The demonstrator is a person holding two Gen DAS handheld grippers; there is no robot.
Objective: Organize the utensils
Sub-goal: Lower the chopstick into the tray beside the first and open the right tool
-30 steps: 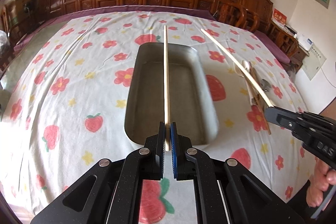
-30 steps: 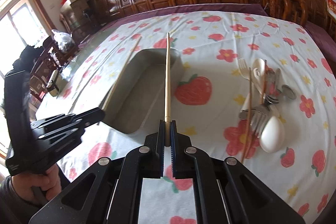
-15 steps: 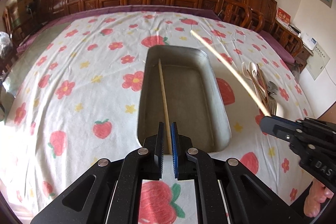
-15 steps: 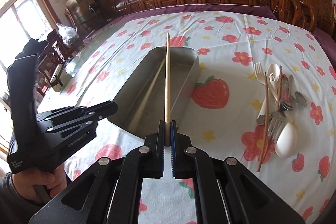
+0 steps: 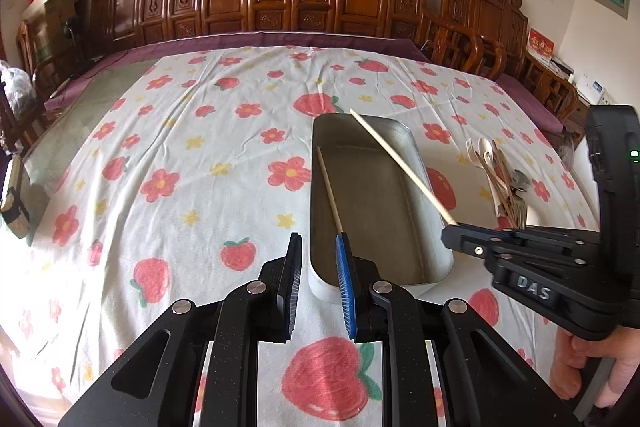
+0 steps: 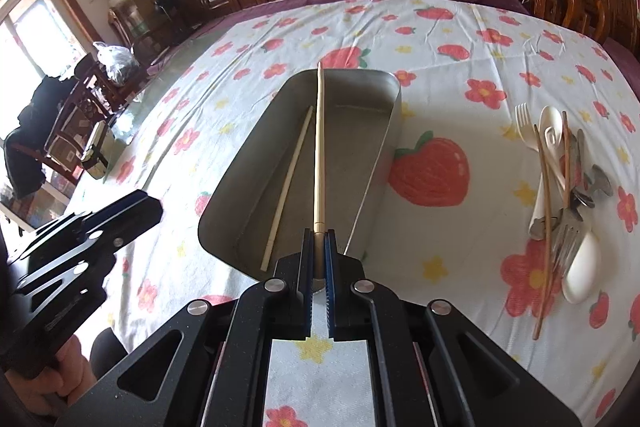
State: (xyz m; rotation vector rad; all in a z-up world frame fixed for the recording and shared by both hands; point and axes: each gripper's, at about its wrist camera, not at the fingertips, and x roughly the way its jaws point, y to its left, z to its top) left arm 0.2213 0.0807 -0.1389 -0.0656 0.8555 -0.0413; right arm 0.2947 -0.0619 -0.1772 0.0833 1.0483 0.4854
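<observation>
The right gripper is clamped on the thick end of a pale chopstick, holding it over the metal tray so that it can be laid inside. Gripped by its butt, the stick runs straight out along the fingers, its long axis lined up with the tray's length and its thin tip pointing at the far rim, slanted down toward the tray floor.

A second chopstick lies loose on the tray floor along the left wall, lengthwise too, thin end far. The left gripper is empty, its jaws opening with nothing between them, just off the tray's near left corner; it looks to have finished with that stick.

The other utensils, forks, spoons and darker chopsticks, sit in a heap on the strawberry tablecloth, well to the right of the tray, likely next to be sorted
</observation>
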